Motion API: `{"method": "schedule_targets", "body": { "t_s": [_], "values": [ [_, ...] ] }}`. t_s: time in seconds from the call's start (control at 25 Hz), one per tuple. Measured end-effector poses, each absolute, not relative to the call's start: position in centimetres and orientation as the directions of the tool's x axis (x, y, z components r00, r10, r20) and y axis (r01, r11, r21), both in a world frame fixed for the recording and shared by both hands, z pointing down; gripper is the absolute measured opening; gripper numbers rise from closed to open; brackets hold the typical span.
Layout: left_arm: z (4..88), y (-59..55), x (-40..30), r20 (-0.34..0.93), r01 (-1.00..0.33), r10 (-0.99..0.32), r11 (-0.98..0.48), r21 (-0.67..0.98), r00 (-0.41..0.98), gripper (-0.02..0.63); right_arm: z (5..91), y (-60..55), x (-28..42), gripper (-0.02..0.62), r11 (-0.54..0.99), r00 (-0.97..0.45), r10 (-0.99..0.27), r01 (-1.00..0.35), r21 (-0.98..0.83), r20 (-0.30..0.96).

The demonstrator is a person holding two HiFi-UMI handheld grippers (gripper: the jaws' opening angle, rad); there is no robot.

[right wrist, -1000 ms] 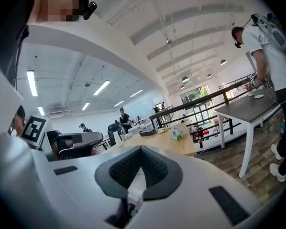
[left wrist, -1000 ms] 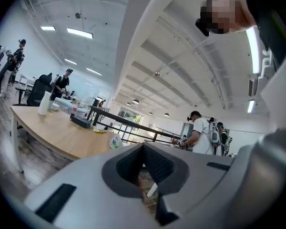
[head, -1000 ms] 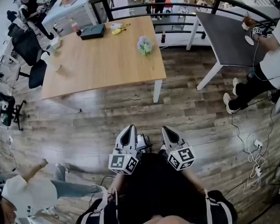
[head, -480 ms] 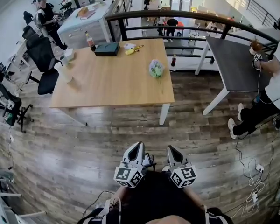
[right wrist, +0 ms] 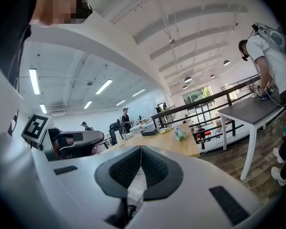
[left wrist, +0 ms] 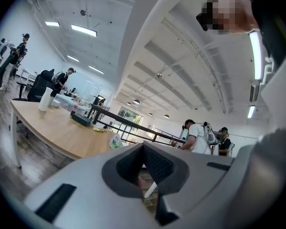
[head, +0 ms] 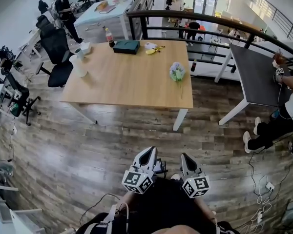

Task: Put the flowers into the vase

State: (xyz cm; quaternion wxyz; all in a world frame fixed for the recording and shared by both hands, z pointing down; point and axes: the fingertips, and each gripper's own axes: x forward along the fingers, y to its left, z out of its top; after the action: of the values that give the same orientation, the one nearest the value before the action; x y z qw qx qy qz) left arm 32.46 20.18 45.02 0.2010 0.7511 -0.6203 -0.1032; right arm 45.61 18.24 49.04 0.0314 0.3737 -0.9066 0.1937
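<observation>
A small bunch of pale flowers (head: 177, 72) lies near the right edge of the wooden table (head: 127, 82), well ahead of me. A white cylindrical vase (head: 79, 66) stands at the table's left end. My left gripper (head: 147, 152) and right gripper (head: 186, 156) are held side by side close to my body, far from the table. Both are shut with nothing between their jaws. The left gripper view shows the left gripper (left wrist: 143, 144) closed tip to tip, the flowers (left wrist: 116, 141) and the vase (left wrist: 45, 99) beyond. In the right gripper view the right gripper (right wrist: 140, 148) is closed too, with the flowers (right wrist: 180, 134) in the distance.
A dark box (head: 126, 46), a bottle (head: 109, 36) and a yellow item (head: 151, 50) sit at the table's far edge. A black chair (head: 57, 52) stands at its left. A railing (head: 210, 21) runs behind. A person (head: 283, 116) sits at a grey table (head: 256, 77) on the right; cables (head: 263, 189) lie on the floor.
The head view has swung, so the table and flowers now sit further right and lower in frame. A person at the lower left has left the view. Both grippers stay shut near my body.
</observation>
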Motion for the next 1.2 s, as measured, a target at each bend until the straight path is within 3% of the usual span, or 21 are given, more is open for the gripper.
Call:
{"method": "schedule_targets", "body": {
  "t_s": [0.8, 1.2],
  "values": [
    [46.5, 22.8, 26.2, 0.113, -0.858, -0.969, -0.137, 0.495, 0.220, 0.046, 49.5, 20.6, 39.5, 0.017, 0.608, -0.684, -0.680, -0.727, -0.318, 0.263],
    [46.1, 21.6, 24.2, 0.128, -0.886, -0.963, -0.160, 0.435, 0.237, 0.046, 49.2, 20.3, 37.3, 0.017, 0.616, -0.679, -0.687, -0.733, -0.290, 0.258]
  ]
}}
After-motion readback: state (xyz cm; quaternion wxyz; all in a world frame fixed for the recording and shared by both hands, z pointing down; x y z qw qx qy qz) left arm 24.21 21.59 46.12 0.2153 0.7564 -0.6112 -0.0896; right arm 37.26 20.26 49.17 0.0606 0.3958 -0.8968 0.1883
